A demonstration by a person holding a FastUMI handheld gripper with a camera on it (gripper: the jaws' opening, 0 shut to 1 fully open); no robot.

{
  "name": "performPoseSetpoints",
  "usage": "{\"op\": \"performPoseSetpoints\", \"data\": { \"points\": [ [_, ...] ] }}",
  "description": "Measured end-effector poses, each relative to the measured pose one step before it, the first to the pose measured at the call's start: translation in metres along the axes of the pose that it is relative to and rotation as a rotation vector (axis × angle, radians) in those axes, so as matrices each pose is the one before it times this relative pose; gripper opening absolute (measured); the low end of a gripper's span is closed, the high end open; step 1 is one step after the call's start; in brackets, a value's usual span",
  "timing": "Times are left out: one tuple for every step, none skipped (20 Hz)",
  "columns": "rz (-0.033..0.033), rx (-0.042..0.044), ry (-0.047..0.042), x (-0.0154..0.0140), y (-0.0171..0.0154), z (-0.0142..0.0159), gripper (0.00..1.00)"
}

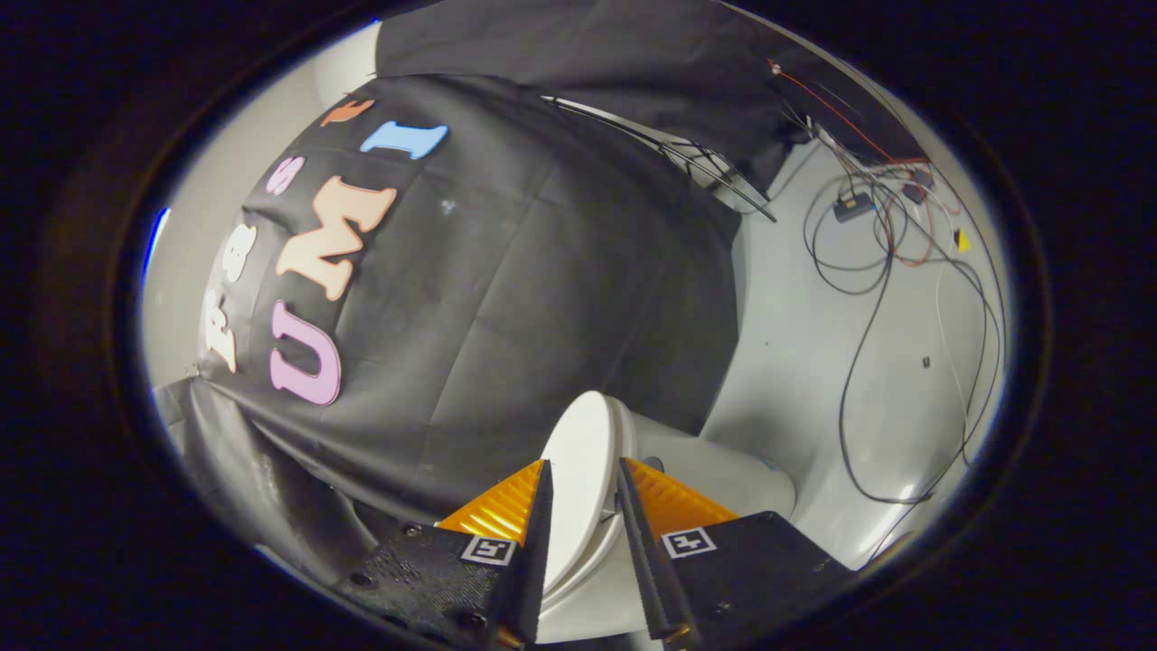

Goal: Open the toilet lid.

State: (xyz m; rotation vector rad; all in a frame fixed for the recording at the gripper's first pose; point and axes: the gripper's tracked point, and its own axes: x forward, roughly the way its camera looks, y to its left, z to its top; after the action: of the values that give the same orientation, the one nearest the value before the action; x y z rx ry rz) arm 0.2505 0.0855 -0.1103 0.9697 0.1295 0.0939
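Gripper: the gripper (583,511) sat low over the toilet, its two fingers (540,533) set a narrow gap apart with the lid's edge running up between them; whether both fingers pressed on the lid could not be told.
Toilet lid: the white toilet lid (578,470) stood raised, seen nearly edge-on, its rounded top rising just beyond the fingertips, and against the black cloth behind it.
Toilet: the white toilet (723,479) spread out to one side of the raised lid, a curve of rim showing beside the far finger and more white below the lid between the fingers.
Wall: the black cloth wall (542,298) hung in creased folds right behind the lid, with a second black drape (587,54) further off above it.
Floor: the pale grey floor (786,344) looked smooth and glossy, running away past the toilet.
Cables: black cables (868,298) looped loosely across that floor, well apart from the toilet, with red wires (841,117) and a small dark box (851,206) among them near the far drape.
Yellow bit: a small yellow piece (962,240) lay by the cables' far edge.
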Motion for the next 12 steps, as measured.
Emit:
{"op": "performPoseSetpoints", "data": {
  "points": [
    [-0.02251,0.02085,0.01120,0.00633,-0.00983,-0.00421,0.44],
    [-0.01663,0.02350,0.00840,0.00387,-0.00657,-0.00369,0.44],
    [-0.00111,0.02720,0.00879,0.00708,-0.00535,-0.00246,0.44],
    [0.00462,0.02552,0.00572,0.00488,-0.00318,-0.00122,0.44],
    [0.00823,0.02353,0.00548,0.00521,-0.00247,-0.00051,0.44],
    [0.00439,0.02159,0.00551,0.00575,-0.00221,-0.00221,0.44],
    [0.00231,0.01829,0.00671,0.00513,-0.00240,-0.00104,0.44],
    [0.00087,0.01529,0.00573,0.00507,-0.00226,-0.00105,0.44],
    [0.00617,0.01647,0.00314,0.00703,-0.00154,-0.00074,0.44],
    [0.01244,0.01798,0.00560,0.00432,0.00154,-0.00123,0.44],
    [0.02045,0.01310,0.00423,0.00405,0.00207,-0.00061,0.44],
    [0.03749,0.00703,-0.00210,0.00031,0.00555,-0.00112,0.44]
  ]
}}
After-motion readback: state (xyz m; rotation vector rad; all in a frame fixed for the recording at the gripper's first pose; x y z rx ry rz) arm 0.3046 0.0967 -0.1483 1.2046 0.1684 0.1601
